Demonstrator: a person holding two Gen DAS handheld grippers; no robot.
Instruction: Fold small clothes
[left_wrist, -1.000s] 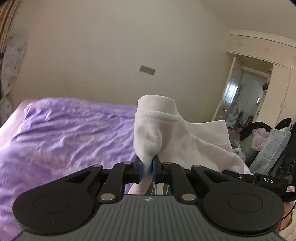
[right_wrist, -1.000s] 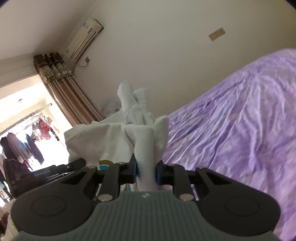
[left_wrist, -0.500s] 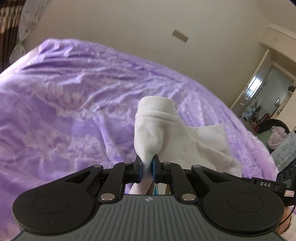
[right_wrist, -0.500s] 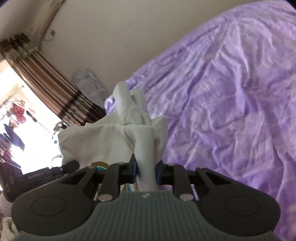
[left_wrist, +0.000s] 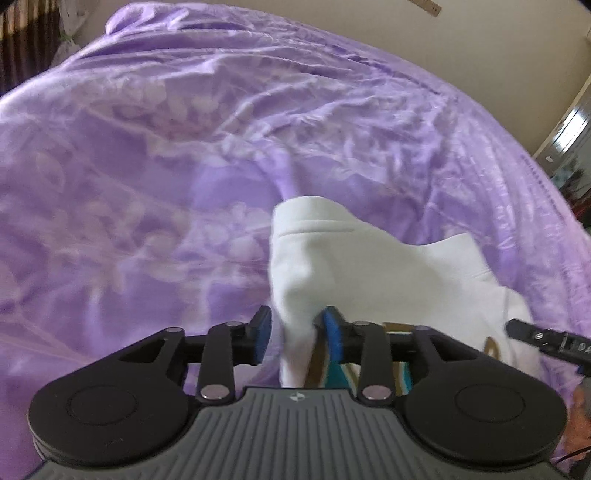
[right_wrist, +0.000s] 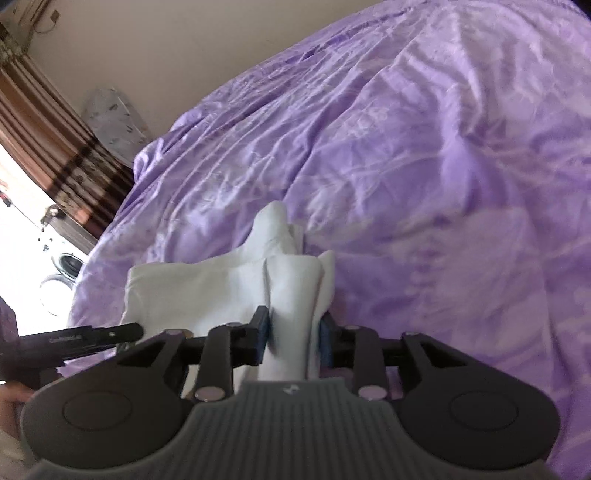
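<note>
A small white garment with a teal and gold print lies low over the purple bedspread. My left gripper has its jaws parted, with a fold of the garment loose between them. My right gripper has its jaws parted wider too, with a thick bunch of the same white garment still filling the gap. Each view shows the other gripper's black tip at its edge.
The bedspread fills most of both views. Brown curtains and a bright window stand left of the bed. A beige wall runs behind, and a doorway shows at the far right.
Both grippers have tilted and moved down toward the bed with the garment. The left jaws have opened off the cloth; the right jaws have widened.
</note>
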